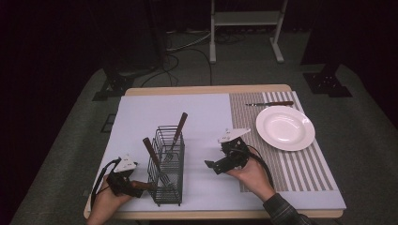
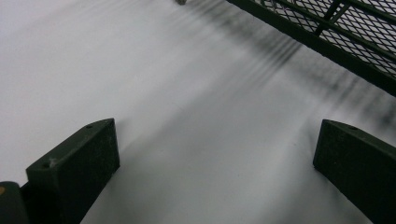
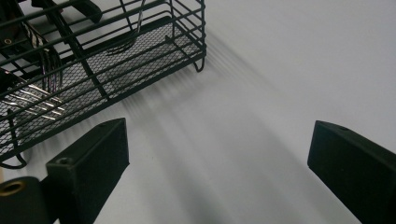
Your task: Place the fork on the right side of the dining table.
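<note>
With both grippers' fingers wide and empty beside the rack [image 1: 167, 165], its light, stiff, slippery forks [image 1: 174, 137] look best pinched at their wooden handles.

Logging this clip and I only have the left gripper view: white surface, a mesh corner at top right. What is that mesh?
Observer: A black wire caddy standing on the table; the high view shows two wooden-handled forks in it.
Operator: Where is the other gripper?
Observer: The right gripper is right of the caddy, its fingers spread wide with nothing between them.
Operator: Anything else laid out?
Observer: A white plate on a striped placemat at the far right, with a knife beyond it.
</note>
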`<state>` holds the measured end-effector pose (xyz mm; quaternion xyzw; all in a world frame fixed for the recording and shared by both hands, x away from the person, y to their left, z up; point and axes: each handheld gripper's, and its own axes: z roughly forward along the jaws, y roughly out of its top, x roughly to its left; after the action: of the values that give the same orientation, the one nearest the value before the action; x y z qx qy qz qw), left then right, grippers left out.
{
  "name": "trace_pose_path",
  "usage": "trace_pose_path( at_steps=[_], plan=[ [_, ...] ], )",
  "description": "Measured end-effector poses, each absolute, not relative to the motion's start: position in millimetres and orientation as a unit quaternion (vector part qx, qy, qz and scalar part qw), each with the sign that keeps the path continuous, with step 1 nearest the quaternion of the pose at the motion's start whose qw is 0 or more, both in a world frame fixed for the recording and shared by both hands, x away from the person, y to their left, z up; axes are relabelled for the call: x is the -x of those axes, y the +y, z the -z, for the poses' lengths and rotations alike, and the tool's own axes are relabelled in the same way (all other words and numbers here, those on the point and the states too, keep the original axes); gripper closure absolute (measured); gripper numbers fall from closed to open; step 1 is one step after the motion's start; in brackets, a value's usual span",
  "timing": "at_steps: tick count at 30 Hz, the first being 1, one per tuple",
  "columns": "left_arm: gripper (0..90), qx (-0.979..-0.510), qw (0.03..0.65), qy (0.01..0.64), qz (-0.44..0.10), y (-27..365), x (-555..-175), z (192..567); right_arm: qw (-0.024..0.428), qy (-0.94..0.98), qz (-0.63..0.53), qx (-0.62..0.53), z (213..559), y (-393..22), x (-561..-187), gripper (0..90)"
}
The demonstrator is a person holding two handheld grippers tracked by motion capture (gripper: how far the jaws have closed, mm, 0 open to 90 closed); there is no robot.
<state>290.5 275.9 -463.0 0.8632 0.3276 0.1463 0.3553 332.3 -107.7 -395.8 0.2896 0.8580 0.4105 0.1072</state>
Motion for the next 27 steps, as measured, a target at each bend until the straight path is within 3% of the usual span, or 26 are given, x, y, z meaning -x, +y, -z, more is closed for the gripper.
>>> trace_pose_path(
  at_steps=[27],
  plan=[
    [0.0,-0.863,0.355,0.328,-0.146,275.9,-290.4,462.9,0.120,0.831,-0.462,-0.286,352.2,-97.0,-344.1,5.1]
  ],
)
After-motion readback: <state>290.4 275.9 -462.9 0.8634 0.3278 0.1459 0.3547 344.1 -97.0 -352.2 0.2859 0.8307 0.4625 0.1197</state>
